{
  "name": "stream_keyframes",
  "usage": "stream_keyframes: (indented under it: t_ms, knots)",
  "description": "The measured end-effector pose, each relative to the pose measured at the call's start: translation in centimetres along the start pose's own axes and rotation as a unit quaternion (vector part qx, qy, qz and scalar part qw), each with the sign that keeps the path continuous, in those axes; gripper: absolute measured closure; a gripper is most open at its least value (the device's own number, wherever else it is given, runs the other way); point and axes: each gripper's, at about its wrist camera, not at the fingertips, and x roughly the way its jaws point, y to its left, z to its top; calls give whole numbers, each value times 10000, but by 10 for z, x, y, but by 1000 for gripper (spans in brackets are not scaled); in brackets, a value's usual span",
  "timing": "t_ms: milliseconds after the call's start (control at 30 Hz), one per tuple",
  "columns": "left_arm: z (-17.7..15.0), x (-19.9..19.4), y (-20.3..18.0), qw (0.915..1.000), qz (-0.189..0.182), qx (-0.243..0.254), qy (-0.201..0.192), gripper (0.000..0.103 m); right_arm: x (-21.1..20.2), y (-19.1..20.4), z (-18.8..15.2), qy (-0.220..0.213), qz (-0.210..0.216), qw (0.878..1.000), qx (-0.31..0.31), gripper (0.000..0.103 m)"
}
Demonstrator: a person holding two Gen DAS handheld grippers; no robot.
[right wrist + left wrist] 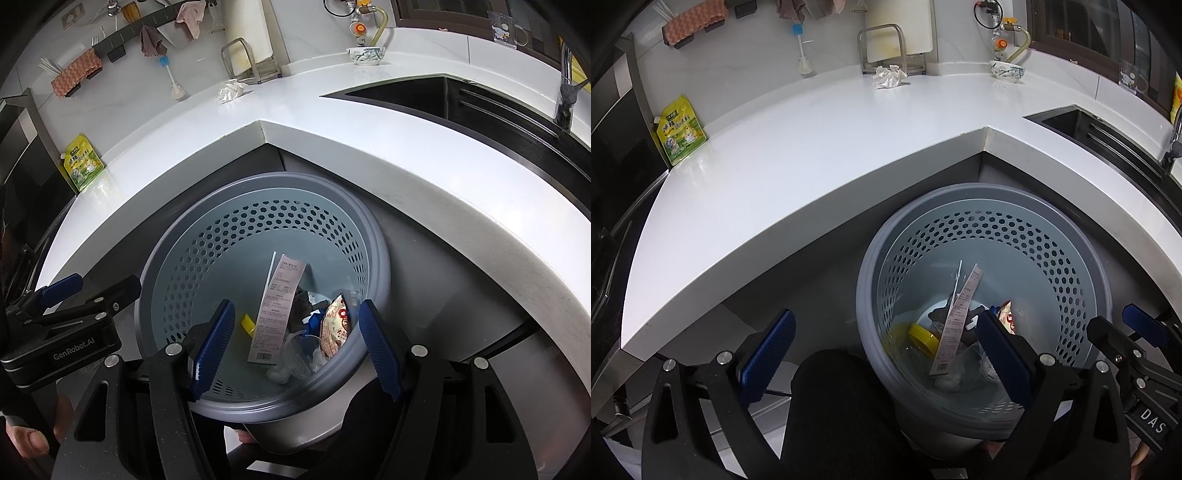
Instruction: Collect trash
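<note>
A grey perforated trash basket point(1082, 258) point(380, 254) stands on the floor below the counter corner. It holds a long receipt point(955, 317) point(275, 314), a snack wrapper point(334, 326), a yellow lid point(921, 338) and clear plastic. A crumpled white tissue point(889, 75) point(231, 90) and a yellow-green pouch point(679, 129) point(81, 162) lie on the white counter point(812, 147). My left gripper point(886, 354) is open and empty at the basket's left rim. My right gripper point(297, 347) is open and empty above the basket.
A patterned bowl point(1007, 70) point(366, 55) sits at the counter's back. A dark sink point(424, 96) lies to the right, with a tap point(565, 92). A cutting-board rack point(882, 48), brush and cloths stand along the wall.
</note>
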Motion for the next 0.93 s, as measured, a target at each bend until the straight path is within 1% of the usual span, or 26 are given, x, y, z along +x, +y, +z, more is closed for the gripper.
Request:
stream_keyframes:
  t_ms: [933]
  knots:
    - [-3,-1,2,10000,13,-28,17,6,0,0,-2,-10,1,10000,-2,36]
